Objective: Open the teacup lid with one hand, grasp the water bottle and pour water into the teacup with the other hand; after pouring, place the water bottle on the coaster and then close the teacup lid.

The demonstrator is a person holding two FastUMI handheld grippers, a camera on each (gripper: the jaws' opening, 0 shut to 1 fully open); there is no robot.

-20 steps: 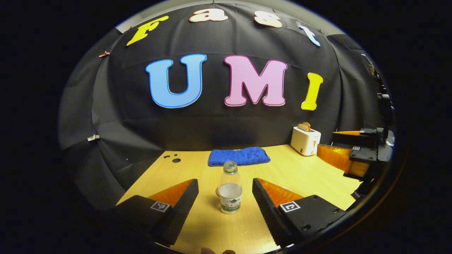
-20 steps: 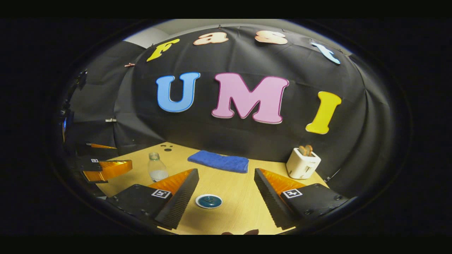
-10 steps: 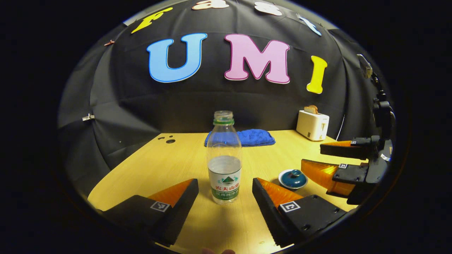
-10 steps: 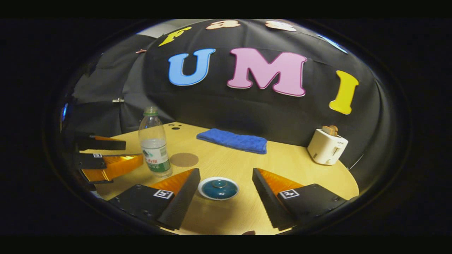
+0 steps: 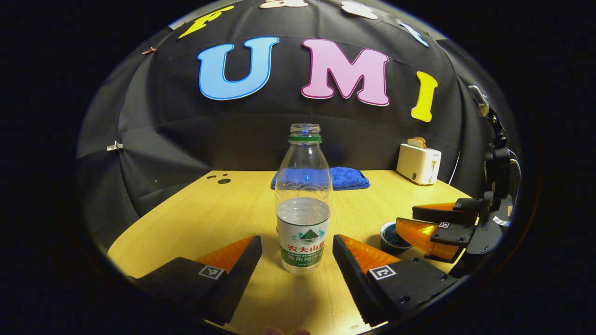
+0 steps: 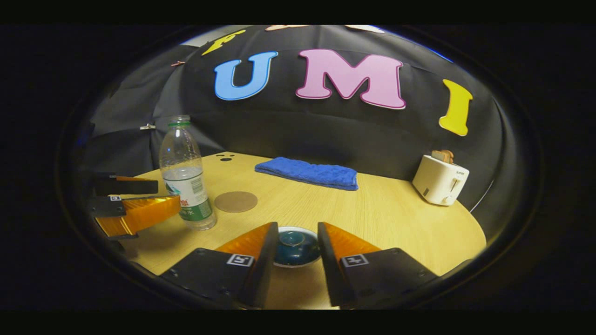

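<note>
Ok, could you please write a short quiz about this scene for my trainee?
1. True or false: the water bottle has its cap on.
2. What lies between the right tool's fingers? A toaster; B teacup lid; C blue towel.
3. Fill in: the left tool's fingers stand ___, on either side of the bottle without touching it.
Key: 1 false; 2 B; 3 open.

Water bottle [image 5: 303, 200] carried a label with a mountain emblem, square coded markers sat on the gripper fingers, toaster [image 6: 440, 179] lettering too small to make out
</note>
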